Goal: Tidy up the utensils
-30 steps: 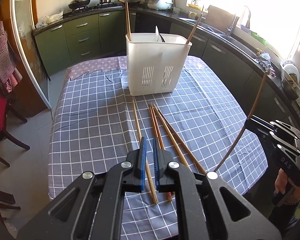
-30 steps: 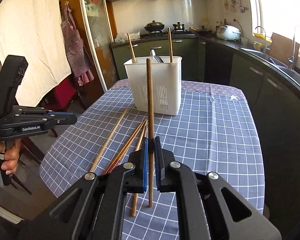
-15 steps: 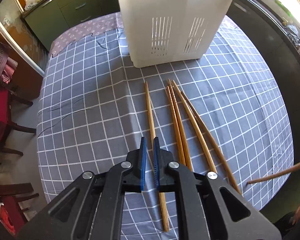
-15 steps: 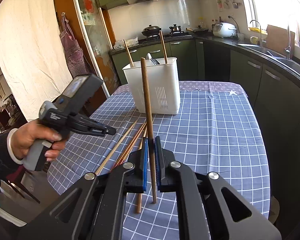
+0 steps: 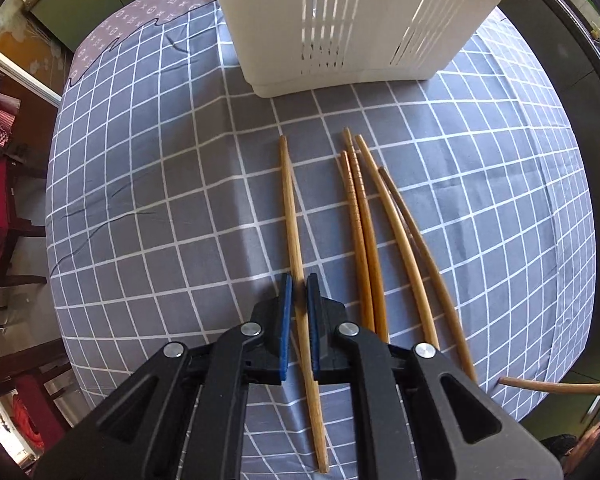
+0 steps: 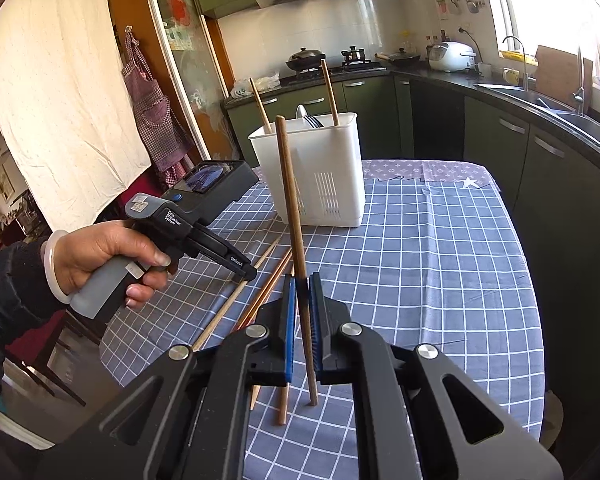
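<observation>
1. The white caddy (image 6: 314, 172) stands at the far end of the tabletop (image 6: 440, 264), two chopsticks already upright in it.
2. The right tool (image 6: 301, 320) is clamped on a dark chopstick (image 6: 291, 208), held upright on the caddy's near side, probably for dropping in.
3. The left tool (image 5: 297, 308) points down, jaws nearly shut and empty, over the lone chopstick (image 5: 294, 224) lying in front of the caddy; it must open to grasp.
4. Four more chopsticks (image 5: 374, 232) lie beside it.
</observation>
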### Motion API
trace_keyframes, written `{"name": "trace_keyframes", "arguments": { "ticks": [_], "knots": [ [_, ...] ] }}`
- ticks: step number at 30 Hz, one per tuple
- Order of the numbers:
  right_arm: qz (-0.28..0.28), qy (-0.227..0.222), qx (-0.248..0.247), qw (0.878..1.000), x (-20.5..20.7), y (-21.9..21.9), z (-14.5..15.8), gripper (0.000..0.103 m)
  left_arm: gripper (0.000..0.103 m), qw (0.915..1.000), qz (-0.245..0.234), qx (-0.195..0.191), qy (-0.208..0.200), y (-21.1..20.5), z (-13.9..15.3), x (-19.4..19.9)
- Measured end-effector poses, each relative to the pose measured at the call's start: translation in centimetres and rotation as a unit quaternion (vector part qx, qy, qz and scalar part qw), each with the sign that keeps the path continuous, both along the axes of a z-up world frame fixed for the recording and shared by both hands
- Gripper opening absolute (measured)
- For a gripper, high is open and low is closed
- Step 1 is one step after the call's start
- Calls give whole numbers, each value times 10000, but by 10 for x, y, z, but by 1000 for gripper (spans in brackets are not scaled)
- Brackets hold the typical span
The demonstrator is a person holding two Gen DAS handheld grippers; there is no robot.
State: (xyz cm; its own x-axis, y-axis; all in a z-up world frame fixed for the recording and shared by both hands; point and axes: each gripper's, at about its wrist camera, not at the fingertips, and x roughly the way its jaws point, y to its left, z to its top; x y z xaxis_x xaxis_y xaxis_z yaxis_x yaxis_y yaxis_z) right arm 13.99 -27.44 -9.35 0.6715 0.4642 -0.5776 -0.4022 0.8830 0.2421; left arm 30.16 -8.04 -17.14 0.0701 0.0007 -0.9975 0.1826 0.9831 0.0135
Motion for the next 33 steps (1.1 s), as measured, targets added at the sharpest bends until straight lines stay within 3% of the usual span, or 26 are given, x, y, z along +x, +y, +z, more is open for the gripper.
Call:
{"name": "trace_keyframes", "arguments": {
  "ticks": [5, 9, 15, 23, 33],
  "knots": [
    [-9, 0, 27, 10000, 0, 1, -1, 8, 7, 10000, -7, -16, 79, 4, -2, 6],
    [-3, 3, 40, 10000, 0, 1, -1, 8, 6, 9998, -68, -25, -167, 7, 8, -1],
    [-45, 13, 61, 10000, 0, -3, -2, 8, 6, 9947, -59, -439, -928, 21, 68, -24],
    [-88, 120, 19, 9999, 0, -6, -10, 8, 6, 9812, -292, -625, -1804, 31, 134, -77],
    [-84, 24, 34, 10000, 0, -3, 0, 7, 6, 9755, -501, -636, -2045, 33, 142, -112]
  ]
}}
